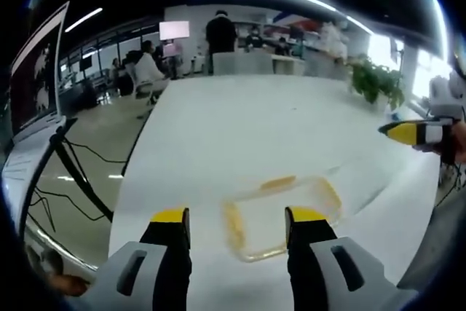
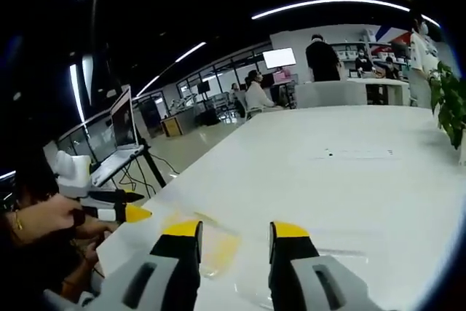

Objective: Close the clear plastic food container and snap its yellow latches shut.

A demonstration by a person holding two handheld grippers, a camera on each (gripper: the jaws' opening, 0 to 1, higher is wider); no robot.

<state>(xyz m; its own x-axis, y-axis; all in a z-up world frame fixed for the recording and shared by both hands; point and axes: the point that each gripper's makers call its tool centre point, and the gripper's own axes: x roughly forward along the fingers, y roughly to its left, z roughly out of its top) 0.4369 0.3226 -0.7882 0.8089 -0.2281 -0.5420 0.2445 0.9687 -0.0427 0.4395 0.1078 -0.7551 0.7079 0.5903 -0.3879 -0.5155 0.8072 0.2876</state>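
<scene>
looking along the left tool (image 1: 237, 225) in the left gripper view, its jaws stand apart, holding nothing, over a white desk (image 1: 255, 121). the clear container (image 1: 282, 215) with yellow latches lies flat on the desk just beyond the tips, its near edge partly hidden by them. the right tool (image 1: 419, 132) pokes in at the right edge, cut off, its state unclear. no writing is legible.

in the right gripper view, the right tool (image 2: 234, 238) is open and empty, and the container (image 2: 211, 249) sits between and below its jaws, mostly hidden. the left tool (image 2: 120, 213) enters at left, held by a hand (image 2: 44, 220).
</scene>
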